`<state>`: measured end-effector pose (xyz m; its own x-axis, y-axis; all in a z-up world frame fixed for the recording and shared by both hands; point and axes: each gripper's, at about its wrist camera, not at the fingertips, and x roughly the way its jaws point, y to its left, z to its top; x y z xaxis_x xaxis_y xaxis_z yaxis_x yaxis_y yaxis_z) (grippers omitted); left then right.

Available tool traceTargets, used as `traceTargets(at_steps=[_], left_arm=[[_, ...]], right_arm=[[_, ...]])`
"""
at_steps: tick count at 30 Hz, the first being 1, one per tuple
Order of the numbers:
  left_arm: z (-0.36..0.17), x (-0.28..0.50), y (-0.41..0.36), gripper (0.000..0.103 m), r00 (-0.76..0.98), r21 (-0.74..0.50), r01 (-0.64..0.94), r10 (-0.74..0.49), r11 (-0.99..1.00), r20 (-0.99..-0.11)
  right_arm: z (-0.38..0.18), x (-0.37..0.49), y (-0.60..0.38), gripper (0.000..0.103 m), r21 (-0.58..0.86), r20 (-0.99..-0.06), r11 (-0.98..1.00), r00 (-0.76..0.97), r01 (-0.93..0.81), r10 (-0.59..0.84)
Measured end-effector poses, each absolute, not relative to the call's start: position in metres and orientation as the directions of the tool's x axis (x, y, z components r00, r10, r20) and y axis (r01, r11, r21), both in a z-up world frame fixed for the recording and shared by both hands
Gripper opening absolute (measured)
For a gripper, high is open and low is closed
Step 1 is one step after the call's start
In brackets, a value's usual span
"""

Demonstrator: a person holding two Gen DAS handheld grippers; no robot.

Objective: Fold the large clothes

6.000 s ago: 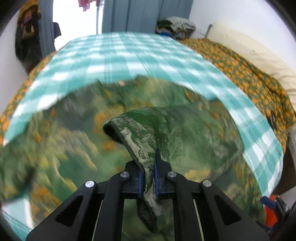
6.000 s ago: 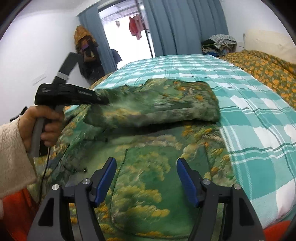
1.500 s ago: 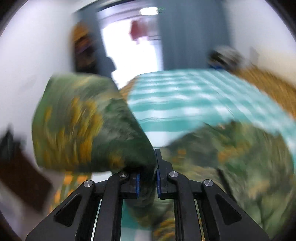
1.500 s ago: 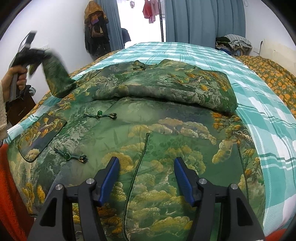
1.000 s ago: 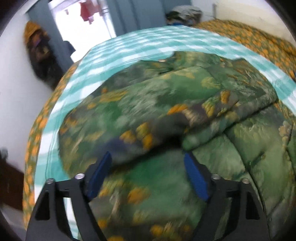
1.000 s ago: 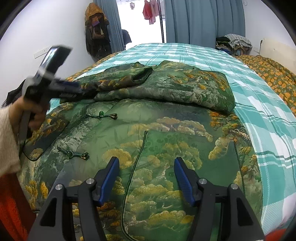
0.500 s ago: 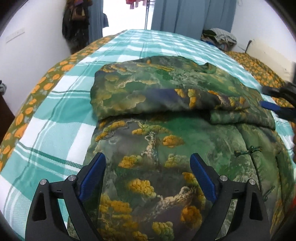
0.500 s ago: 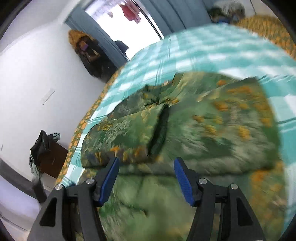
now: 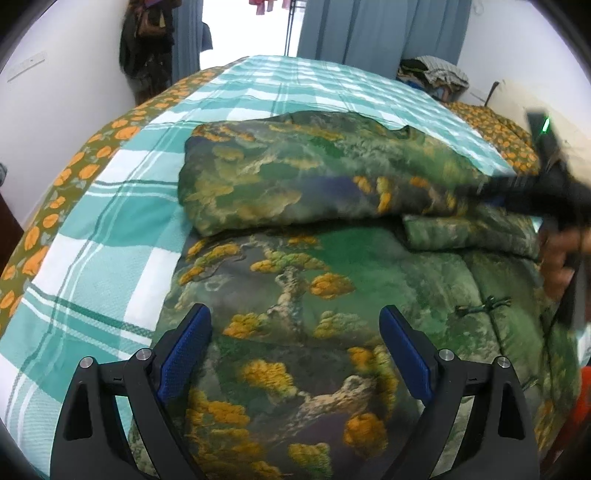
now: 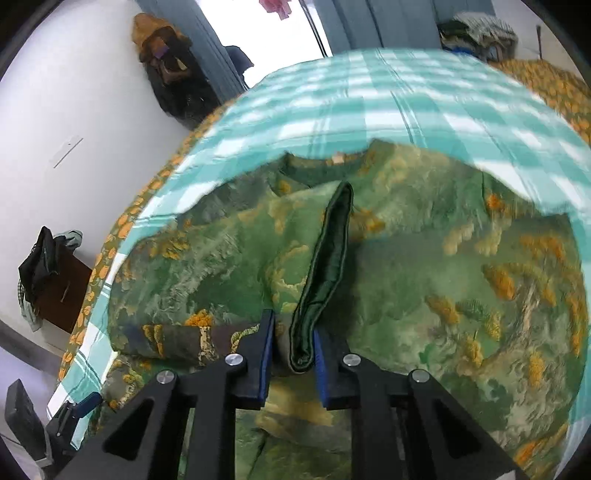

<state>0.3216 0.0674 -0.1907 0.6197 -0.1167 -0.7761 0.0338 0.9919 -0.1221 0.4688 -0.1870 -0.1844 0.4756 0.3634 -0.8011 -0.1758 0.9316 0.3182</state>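
A large green jacket with yellow tree prints (image 9: 295, 280) lies on the bed, both sleeves folded across its upper part (image 9: 303, 184). My left gripper (image 9: 293, 354) is open and empty, just above the jacket's lower body. My right gripper (image 10: 291, 354) is shut on the dark-lined cuff edge of the sleeve (image 10: 328, 266) lying on top; it also shows at the right of the left wrist view (image 9: 517, 192). The jacket fills most of the right wrist view (image 10: 443, 277).
The bed has a teal and white checked cover (image 9: 110, 206) over an orange-flowered sheet (image 9: 74, 166). Clothes hang on the left wall (image 9: 147, 40). Blue curtains (image 9: 369, 29) and a clothes pile (image 9: 432, 74) stand beyond. A dark cabinet (image 10: 62, 288) stands left of the bed.
My left gripper laid its sleeve across the jacket, opened and drew back toward the hem. My right gripper moved in from the lower body and closed on the sleeve's cuff.
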Motion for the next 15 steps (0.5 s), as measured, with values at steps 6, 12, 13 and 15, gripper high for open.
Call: traceTargets(at_steps=[6, 12, 13, 15], left_arm=[[-0.150, 0.338, 0.068, 0.094, 0.653, -0.133, 0.064, -0.142, 0.989, -0.744], [-0.123, 0.396, 0.075, 0.099, 0.713, -0.147, 0.023, -0.119, 0.989, -0.691], [-0.126, 0.409, 0.076, 0.099, 0.716, -0.149, 0.009, -0.110, 0.989, -0.689], [-0.139, 0.433, 0.077, 0.099, 0.712, -0.155, -0.023, -0.093, 0.988, -0.696]], right_arm=[[-0.191, 0.444, -0.197, 0.052, 0.281, -0.790, 0.936, 0.504, -0.210, 0.350], [-0.128, 0.427, -0.187, 0.052, 0.108, -0.650, 0.960, 0.713, -0.257, 0.264], [-0.126, 0.431, -0.180, 0.052, 0.121, -0.647, 0.949, 0.702, -0.291, 0.298], [-0.130, 0.445, -0.167, 0.052, 0.151, -0.660, 0.928, 0.664, -0.342, 0.352]])
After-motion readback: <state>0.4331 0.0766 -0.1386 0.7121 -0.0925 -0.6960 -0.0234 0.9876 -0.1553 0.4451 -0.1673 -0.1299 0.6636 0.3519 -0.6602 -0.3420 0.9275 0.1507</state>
